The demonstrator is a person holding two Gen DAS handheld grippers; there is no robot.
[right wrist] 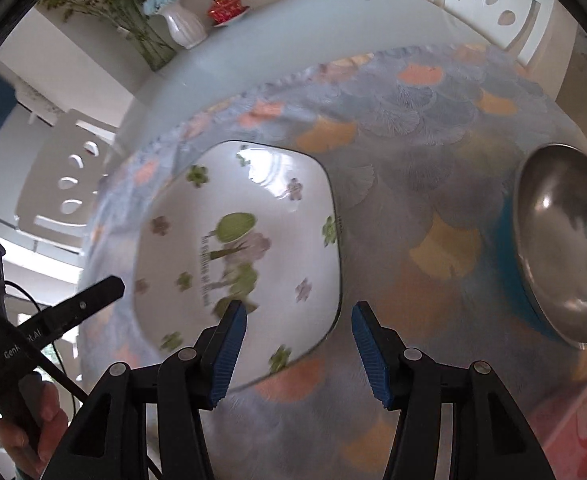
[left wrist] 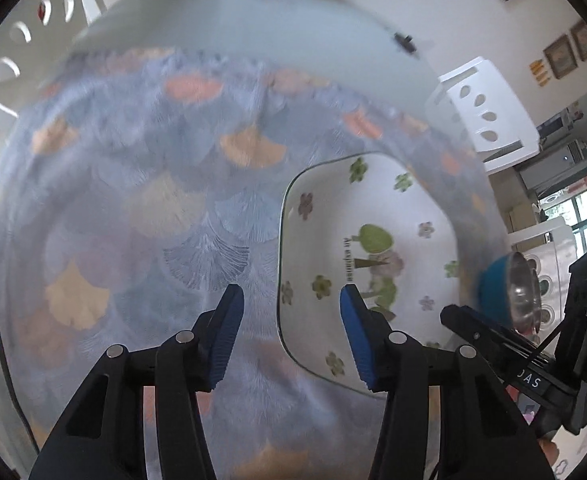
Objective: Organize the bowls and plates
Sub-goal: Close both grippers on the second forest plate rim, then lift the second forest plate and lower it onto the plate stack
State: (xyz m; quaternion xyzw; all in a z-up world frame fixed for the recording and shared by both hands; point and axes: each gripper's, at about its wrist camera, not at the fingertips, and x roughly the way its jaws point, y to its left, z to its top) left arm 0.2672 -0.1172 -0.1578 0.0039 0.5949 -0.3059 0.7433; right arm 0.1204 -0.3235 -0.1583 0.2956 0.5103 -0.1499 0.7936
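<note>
Two tongs released, nothing gripped | left tongs (left wrist: pixel 289 332) above cloth; plate's (left wrist: pixel 373 216) edge between tips | right tongs (right wrist: pixel 299 354) straddle plate (right wrist: pixel 237 256) rim | steel bowl (right wrist: pixel 569 248) right edge; both on worktop (right wrist: pixel 277 44)

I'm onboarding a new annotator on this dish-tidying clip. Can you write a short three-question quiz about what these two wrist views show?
1. True or false: the square plate with the flower print has food on it.
2. Which of these describes the bowl to the right of the plate in the right wrist view? A) white ceramic B) steel inside, blue outside C) clear glass
3. What, if anything, is between the blue pads of the left gripper and the right gripper?

Key
1. False: it is bare.
2. B.
3. Nothing: both stand open above the patterned tablecloth, each at one edge of the plate.
</note>
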